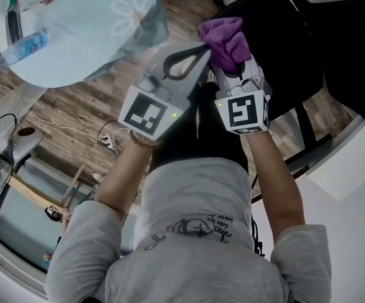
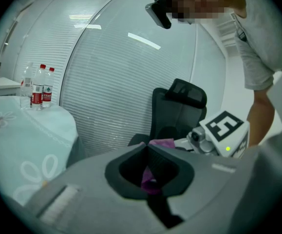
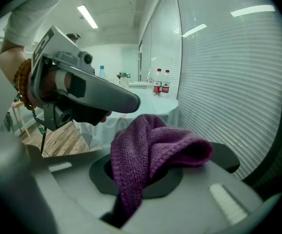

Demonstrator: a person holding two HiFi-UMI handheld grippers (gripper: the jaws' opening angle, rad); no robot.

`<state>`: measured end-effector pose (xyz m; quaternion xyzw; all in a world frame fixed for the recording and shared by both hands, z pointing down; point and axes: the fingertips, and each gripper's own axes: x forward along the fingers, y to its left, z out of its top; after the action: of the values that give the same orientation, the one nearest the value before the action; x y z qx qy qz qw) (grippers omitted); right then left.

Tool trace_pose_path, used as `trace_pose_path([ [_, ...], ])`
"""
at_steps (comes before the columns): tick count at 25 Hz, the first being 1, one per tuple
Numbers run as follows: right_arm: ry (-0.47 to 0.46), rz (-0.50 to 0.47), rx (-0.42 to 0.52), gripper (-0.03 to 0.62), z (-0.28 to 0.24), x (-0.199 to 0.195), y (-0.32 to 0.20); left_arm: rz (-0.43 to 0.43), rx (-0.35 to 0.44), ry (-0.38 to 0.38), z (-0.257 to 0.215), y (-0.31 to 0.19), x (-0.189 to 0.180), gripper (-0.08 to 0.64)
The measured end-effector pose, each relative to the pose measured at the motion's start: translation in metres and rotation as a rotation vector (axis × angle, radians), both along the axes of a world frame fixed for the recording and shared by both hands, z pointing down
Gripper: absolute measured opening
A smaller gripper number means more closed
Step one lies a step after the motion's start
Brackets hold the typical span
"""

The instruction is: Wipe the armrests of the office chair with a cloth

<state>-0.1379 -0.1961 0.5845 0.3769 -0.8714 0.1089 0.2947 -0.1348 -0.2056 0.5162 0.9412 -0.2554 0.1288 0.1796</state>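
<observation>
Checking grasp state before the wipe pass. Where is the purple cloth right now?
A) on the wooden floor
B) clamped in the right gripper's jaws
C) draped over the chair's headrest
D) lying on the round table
B: in the right gripper view the purple knitted cloth rises out from between the jaws of the right gripper, bunched above them and held off every surface.

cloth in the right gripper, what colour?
Purple, a knitted cloth; it shows best in the right gripper view.
</observation>
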Motion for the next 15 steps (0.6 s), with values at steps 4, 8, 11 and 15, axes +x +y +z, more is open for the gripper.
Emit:
trace_pose_path([
  [4,0.001,-0.043,0.007,0.032,-0.001,-0.011,0.009,-0.003,-0.001,-0.001,-0.002,0.000,-0.001,0.000],
  [8,0.009,-0.073,0.021,0.031,-0.002,-0.003,0.007,-0.003,0.001,-0.005,-0.003,0.001,0.001,0.000],
  [11,0.031,-0.076,0.032,0.031,0.000,0.008,0.001,0.000,0.001,-0.006,-0.002,0.002,0.001,0.000],
  [15,0.055,-0.046,0.043,0.031,0.003,0.030,-0.017,0.001,-0.002,-0.005,0.000,0.001,0.001,0.000],
])
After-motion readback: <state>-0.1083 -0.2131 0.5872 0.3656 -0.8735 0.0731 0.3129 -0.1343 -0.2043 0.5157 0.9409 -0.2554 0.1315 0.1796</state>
